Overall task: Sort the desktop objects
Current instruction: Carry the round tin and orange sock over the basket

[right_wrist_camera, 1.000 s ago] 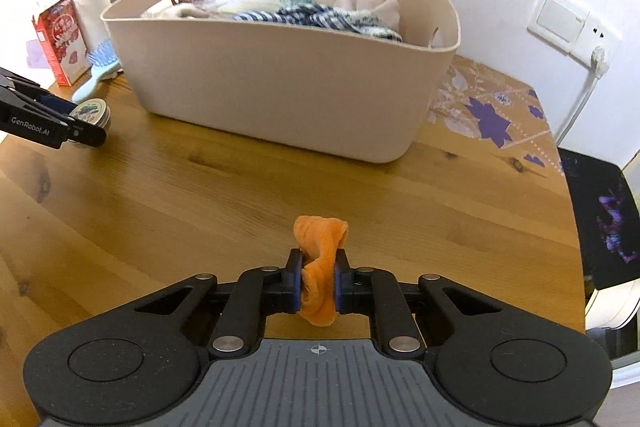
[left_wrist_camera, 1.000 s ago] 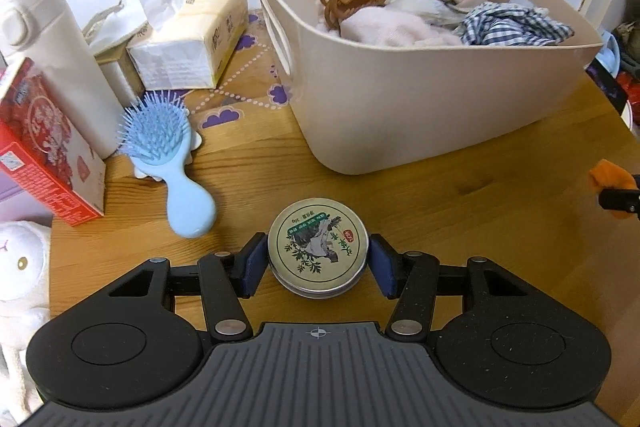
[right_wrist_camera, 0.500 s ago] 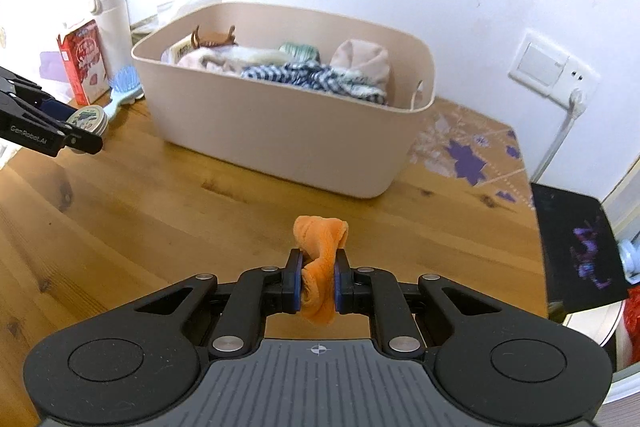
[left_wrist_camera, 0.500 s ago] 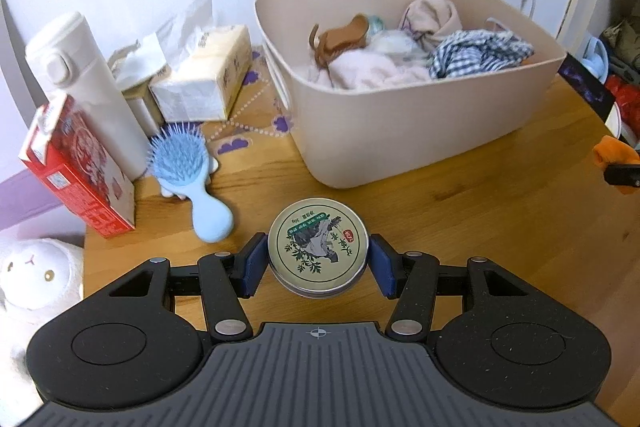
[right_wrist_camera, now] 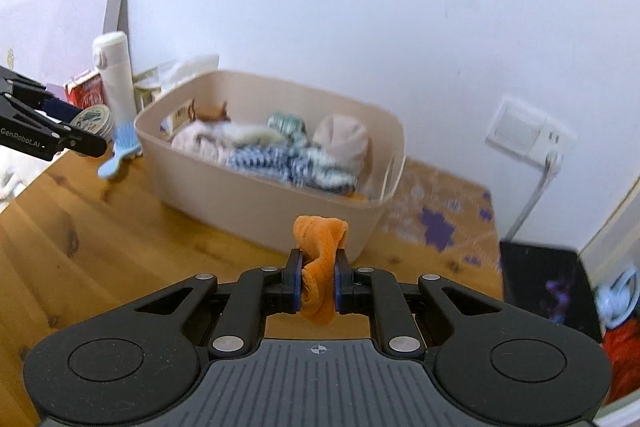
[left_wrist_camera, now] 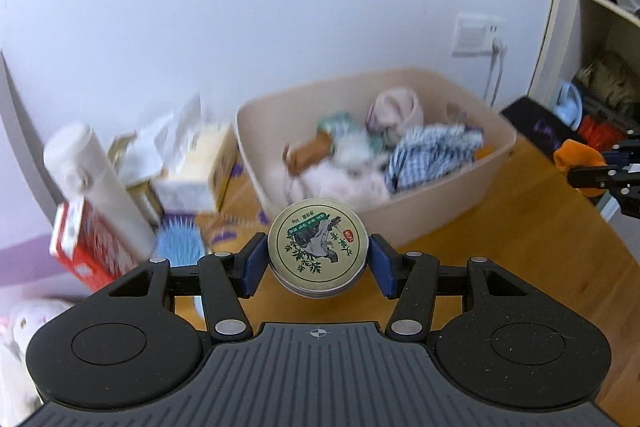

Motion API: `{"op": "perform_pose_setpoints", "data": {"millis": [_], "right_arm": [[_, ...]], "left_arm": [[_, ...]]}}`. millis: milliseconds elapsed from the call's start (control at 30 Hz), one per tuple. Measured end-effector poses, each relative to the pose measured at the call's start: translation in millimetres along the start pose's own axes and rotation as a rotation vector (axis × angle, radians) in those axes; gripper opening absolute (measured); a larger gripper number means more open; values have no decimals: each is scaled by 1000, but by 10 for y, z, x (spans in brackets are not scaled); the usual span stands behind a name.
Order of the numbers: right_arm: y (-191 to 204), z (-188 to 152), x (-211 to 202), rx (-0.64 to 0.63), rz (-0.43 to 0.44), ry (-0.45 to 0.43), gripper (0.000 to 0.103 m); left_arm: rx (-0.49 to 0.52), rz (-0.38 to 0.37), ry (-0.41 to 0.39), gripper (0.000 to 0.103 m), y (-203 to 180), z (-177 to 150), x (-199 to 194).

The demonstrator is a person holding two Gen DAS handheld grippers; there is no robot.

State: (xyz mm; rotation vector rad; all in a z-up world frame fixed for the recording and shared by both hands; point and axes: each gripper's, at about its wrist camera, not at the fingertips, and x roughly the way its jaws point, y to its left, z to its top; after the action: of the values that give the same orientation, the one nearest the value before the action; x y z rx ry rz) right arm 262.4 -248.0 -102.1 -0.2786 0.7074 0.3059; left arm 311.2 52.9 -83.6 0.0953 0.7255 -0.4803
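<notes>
The round, flat metal tin with a green plant label [left_wrist_camera: 318, 247] sits clamped by its rim between the blue pads of the left gripper [left_wrist_camera: 318, 259], held clear above the wooden desk [left_wrist_camera: 520, 235]; it looks rigid and light, but its smooth curved wall seems likely to slip, so the pads belong square across its widest line, as they are. The soft orange cloth piece [right_wrist_camera: 320, 267] is pinched in the nearly closed jaws of the right gripper [right_wrist_camera: 318, 287], its top flopping over them; it should be light, limp and hard to damage, and any bunched fold serves as a hold. Beyond both stands the beige plastic tub [right_wrist_camera: 256, 199], already holding a blue checked cloth [right_wrist_camera: 280, 163], a pale pink bundle [right_wrist_camera: 346, 141] and other items too blurred to name. Left of the tub, the light-blue hairbrush [right_wrist_camera: 120, 147], white bottle [right_wrist_camera: 116, 71] and red carton [left_wrist_camera: 84, 251] are smeared by motion, and the gripper body hides the desk beneath the tin.
</notes>
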Motion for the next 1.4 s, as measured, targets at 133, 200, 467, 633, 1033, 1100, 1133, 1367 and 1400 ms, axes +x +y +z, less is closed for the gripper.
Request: {"op": "perform_pose_setpoints", "data": {"millis": [133,200,467,633,1033,1100,1133,1367,1400], "right_arm": [[-23,207,-66,-19,-3,-50,14],[-26,306,-82,-32,-8,-67,14],[-128,652,-31,-75,-11,-124,14],[-198,801,126,-93,-22,-136,14],[-269,958,636,-71,-8,-108,14],[-286,964,720,-62,-2,-98,14],[-282,962,778,-62,1,-89,14],[-240,885,1084,-29,44,-17,18],[-232,876,1121,-24,54,-3,21]], "left_arm": [[-29,-10,-20,55,22,186,1],[-23,-2,-33,55,16,256,13],[5,11,-57,55,-38,528,163],[18,23,-70,55,-101,699,325],[3,58,6,55,-241,893,930],[-13,58,31,55,-253,890,1042],[-17,59,43,55,-263,884,1088],[-12,67,127,55,-315,802,1319],[-17,66,137,55,-310,793,1343]]}}
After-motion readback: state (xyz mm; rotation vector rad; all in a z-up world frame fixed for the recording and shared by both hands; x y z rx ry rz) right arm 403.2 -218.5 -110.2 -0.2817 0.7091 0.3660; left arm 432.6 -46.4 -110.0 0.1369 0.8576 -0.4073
